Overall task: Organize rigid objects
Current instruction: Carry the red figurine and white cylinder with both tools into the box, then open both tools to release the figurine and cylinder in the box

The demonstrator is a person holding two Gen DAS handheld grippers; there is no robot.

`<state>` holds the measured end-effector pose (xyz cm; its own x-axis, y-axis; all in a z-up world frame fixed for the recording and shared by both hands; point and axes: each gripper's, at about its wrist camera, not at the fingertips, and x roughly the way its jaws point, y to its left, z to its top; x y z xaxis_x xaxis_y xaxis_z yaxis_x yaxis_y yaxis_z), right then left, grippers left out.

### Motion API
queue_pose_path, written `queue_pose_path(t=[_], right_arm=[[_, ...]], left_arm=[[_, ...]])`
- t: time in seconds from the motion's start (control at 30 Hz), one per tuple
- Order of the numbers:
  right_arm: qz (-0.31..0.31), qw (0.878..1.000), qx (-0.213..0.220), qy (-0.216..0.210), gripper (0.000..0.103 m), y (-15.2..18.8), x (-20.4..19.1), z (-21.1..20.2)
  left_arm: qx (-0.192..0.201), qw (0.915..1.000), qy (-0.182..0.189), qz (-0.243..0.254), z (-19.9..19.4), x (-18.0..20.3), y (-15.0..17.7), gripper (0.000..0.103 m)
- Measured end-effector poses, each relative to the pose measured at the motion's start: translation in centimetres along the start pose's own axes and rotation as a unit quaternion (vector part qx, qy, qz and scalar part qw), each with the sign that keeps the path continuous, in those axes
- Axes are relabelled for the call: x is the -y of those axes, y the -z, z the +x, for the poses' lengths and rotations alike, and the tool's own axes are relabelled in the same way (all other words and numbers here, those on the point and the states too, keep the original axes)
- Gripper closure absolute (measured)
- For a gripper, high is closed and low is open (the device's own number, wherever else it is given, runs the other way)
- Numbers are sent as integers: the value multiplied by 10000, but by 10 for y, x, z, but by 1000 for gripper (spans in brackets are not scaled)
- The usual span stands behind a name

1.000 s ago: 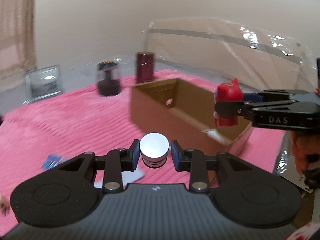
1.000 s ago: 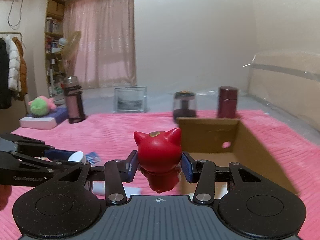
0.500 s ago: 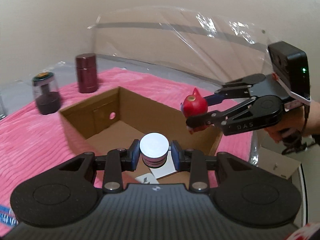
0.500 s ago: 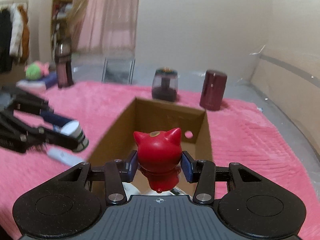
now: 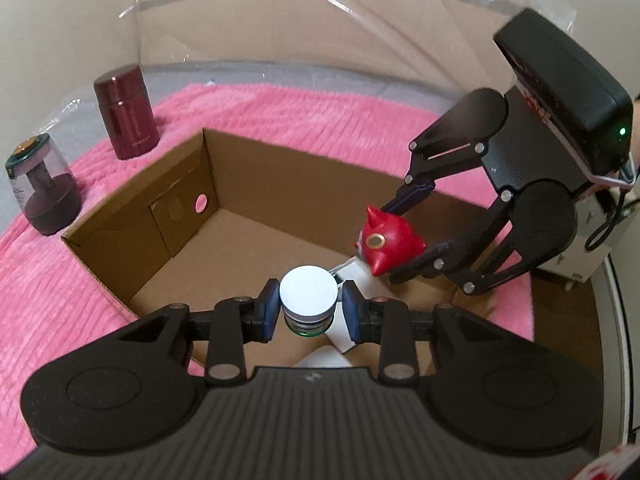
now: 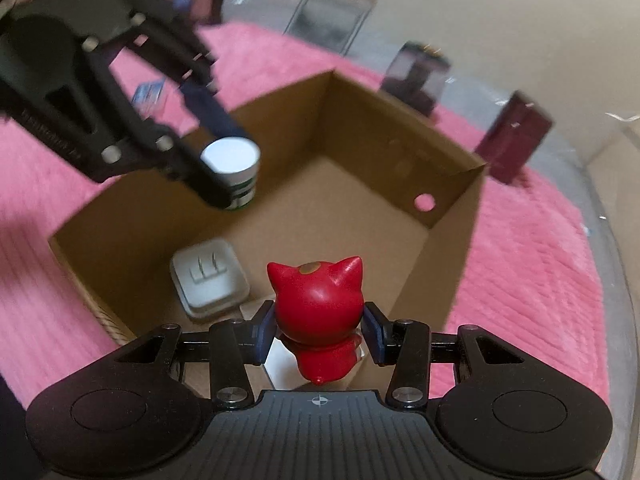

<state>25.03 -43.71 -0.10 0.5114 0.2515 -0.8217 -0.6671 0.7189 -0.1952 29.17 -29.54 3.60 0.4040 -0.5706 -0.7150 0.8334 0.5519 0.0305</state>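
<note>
Over the open cardboard box (image 5: pixel 224 216), in the left wrist view, the left gripper (image 5: pixel 308 312) is clamped on a small white-topped jar (image 5: pixel 308 292) with green bands, its blue pads pressing both sides. Beyond it to the right, the right gripper (image 5: pixel 404 240) grips a red cat figurine (image 5: pixel 390 244) above the box's near corner. Behind the box on the pink blanket (image 5: pixel 48 300) stand a maroon canister (image 5: pixel 128 114) and a clear-domed jar (image 5: pixel 40 184). From the right wrist view, the right gripper (image 6: pixel 318 332) is closed on the figurine (image 6: pixel 318 312), held above the box (image 6: pixel 360 216) interior. Inside, on the floor, lies a white plug adapter (image 6: pixel 210 282), prongs up. The left gripper (image 6: pixel 224 160) holds the jar (image 6: pixel 232 172) over the box's left side.
</note>
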Motion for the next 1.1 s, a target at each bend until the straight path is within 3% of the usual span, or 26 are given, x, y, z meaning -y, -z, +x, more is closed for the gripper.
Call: queue_pose_path(t=[0.57,1.1], right_arm=[[-990,9856,-1345,-255,60,-14,-2,74],[-882,9836,-1502,-460,60,-11,10,89]], left_arm=[[-818,9965,-87,149,63,-27,-1,75],[-1488,9871,-142,573,89,-24,0,75]])
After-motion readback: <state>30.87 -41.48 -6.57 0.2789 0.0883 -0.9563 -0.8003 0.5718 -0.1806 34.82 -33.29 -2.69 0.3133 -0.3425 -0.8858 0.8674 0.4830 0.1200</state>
